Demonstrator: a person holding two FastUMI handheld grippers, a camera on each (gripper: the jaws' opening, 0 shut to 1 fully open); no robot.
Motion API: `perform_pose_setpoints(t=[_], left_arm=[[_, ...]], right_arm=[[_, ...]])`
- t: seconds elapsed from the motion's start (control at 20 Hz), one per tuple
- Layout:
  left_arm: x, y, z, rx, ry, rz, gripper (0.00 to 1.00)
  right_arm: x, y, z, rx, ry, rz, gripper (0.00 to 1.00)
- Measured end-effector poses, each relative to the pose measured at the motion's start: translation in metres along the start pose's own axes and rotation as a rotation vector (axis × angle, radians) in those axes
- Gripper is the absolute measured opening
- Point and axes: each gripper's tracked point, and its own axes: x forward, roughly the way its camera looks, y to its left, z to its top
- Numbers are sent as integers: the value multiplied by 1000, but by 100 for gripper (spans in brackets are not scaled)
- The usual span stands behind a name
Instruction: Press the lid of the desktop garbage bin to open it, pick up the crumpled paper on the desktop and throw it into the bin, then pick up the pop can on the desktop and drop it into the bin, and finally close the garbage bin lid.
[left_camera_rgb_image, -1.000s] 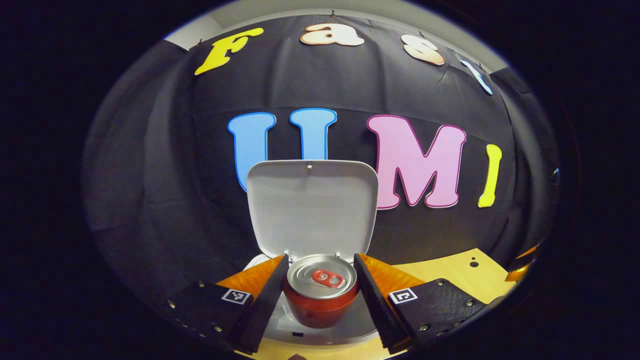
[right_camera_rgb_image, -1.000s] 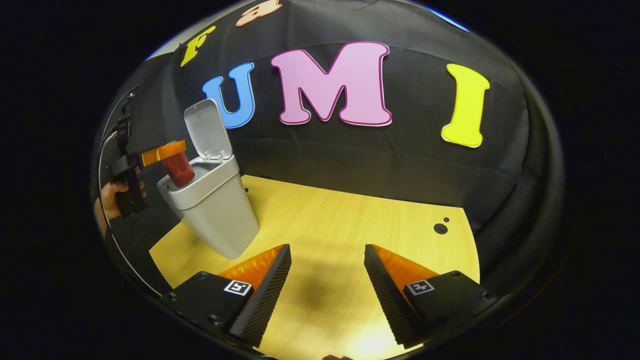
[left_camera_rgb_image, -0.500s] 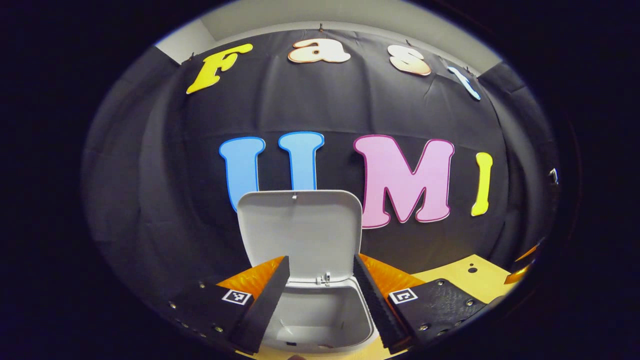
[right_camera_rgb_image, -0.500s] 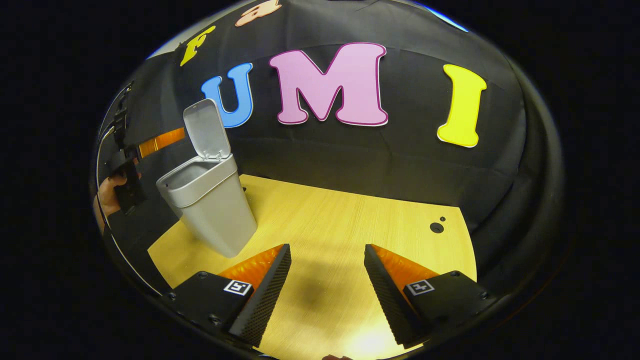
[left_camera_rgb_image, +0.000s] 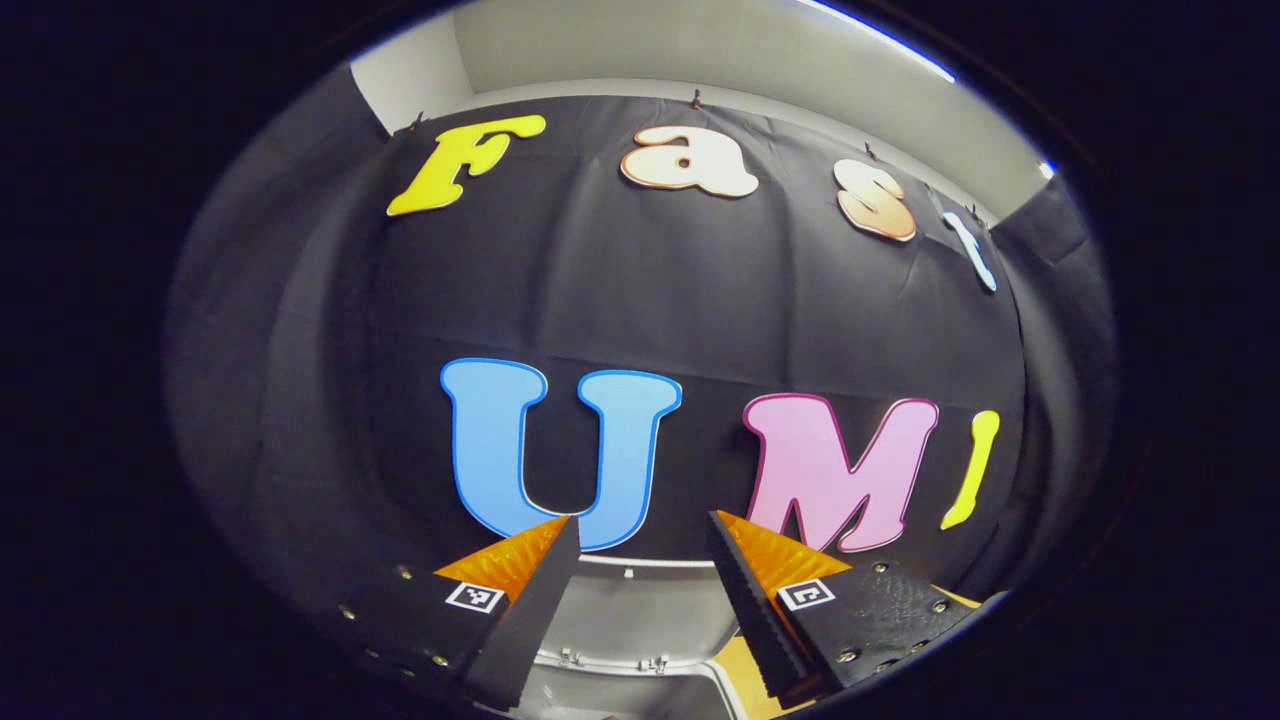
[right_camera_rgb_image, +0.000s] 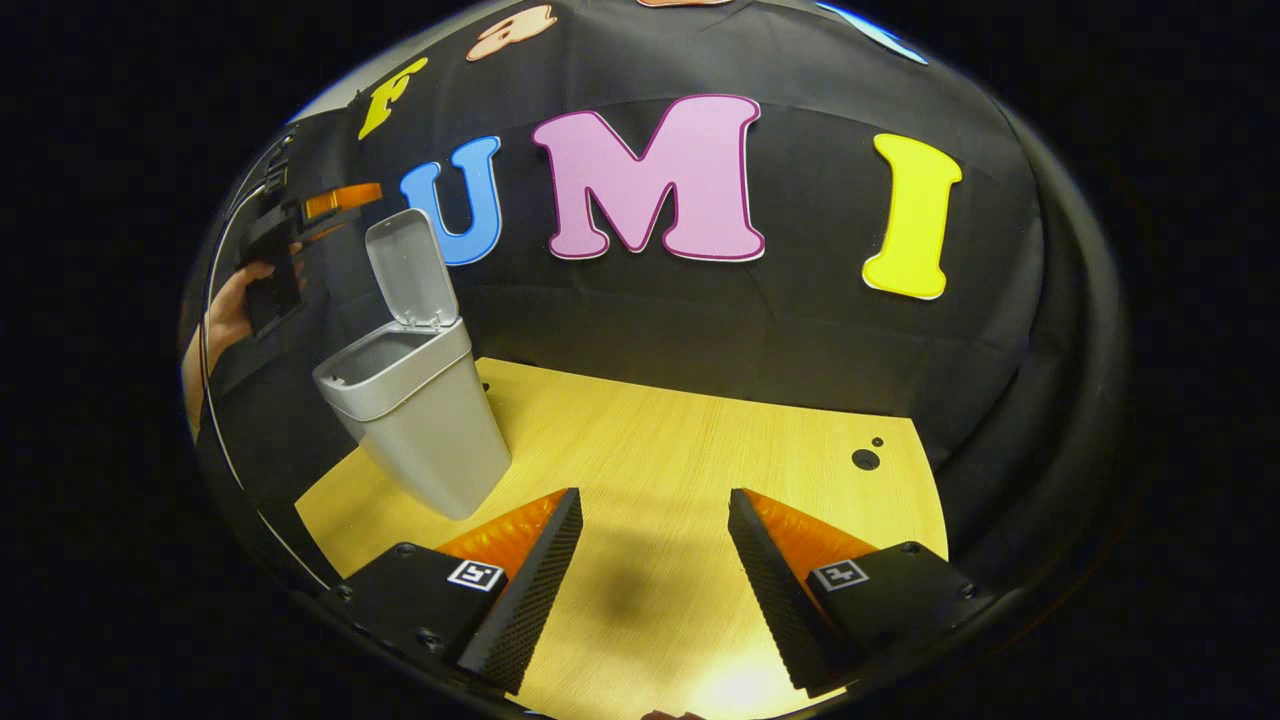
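Observation:
The grey desktop bin (right_camera_rgb_image: 425, 435) stands on the wooden table (right_camera_rgb_image: 700, 450) at the left, its lid (right_camera_rgb_image: 410, 265) raised upright. My left gripper (right_camera_rgb_image: 368, 192) hovers open just above and behind the lid's top edge, held by a hand (right_camera_rgb_image: 225, 320). In the left gripper view the open left gripper (left_camera_rgb_image: 640, 520) has nothing between its fingers, and the lid's inner face (left_camera_rgb_image: 630, 610) lies below them. My right gripper (right_camera_rgb_image: 655, 495) stands open low over the table, to the right of the bin, holding nothing. The inside of the bin is hidden.
Two small dark holes (right_camera_rgb_image: 865, 460) mark the table near its far right corner. Bare wood stretches between the bin and those holes. The booth's black cloth wall (right_camera_rgb_image: 700, 320) closes off the back.
A second ago the left gripper held the red can over the bin; the can then left its fingers. The left gripper has since risen above the lid. The right gripper stayed put.

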Motion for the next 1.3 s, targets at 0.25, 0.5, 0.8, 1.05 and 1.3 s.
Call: perform_pose_setpoints(t=[0.25,0.5,0.8,1.05,1.3], left_arm=[[46,8,13,159,-9,-22,84],[51,-13,-57,103,237,-104,84],[15,-8,-61,129,298,-98,84],[-33,-8,-79,118,371,-123,85],[-81,18,-144,96,641,-73,85]], right_arm=[[-1,-1,-2,30,-3,-5,95],[-4,3,1,46,-17,2,96],[-3,6,-1,63,-11,8,95],[-1,10,-1,72,-6,23,98],[3,17,-2,73,-1,43,99]])
